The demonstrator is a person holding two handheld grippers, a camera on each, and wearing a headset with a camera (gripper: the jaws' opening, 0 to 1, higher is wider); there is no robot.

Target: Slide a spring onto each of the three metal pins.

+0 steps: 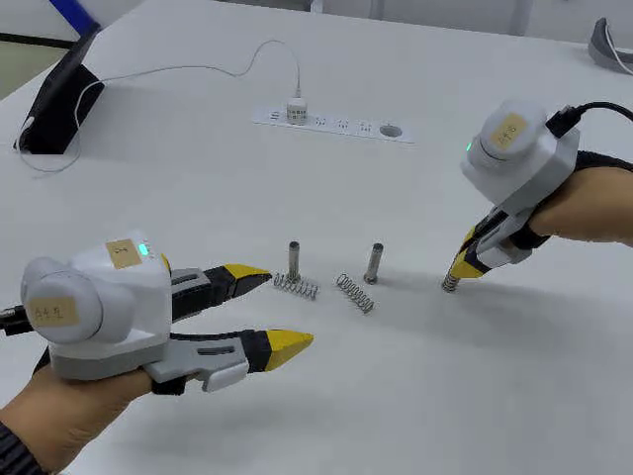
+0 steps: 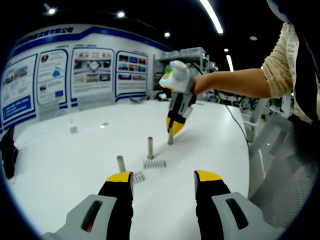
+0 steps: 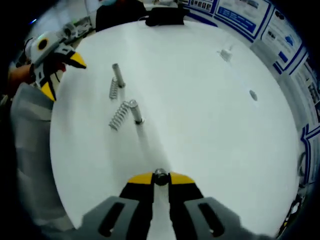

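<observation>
Two metal pins stand upright mid-table, the left pin (image 1: 294, 259) and the middle pin (image 1: 374, 262). A loose spring (image 1: 296, 287) lies at the left pin's foot, and another spring (image 1: 354, 293) lies beside the middle pin. My right gripper (image 1: 459, 269) points down, shut on the top of a third pin (image 1: 450, 284), whose lower end looks coiled like a spring. The pin's round top (image 3: 160, 176) shows between the closed tips. My left gripper (image 1: 279, 307) is open and holds nothing, just left of the left pin, with both pins (image 2: 150, 147) (image 2: 121, 163) ahead of it.
A white power strip (image 1: 331, 124) with a plugged charger (image 1: 297, 111) and its cable lies at the back. A black device (image 1: 59, 99) stands at the far left. A grey object (image 1: 608, 45) sits at the far right edge.
</observation>
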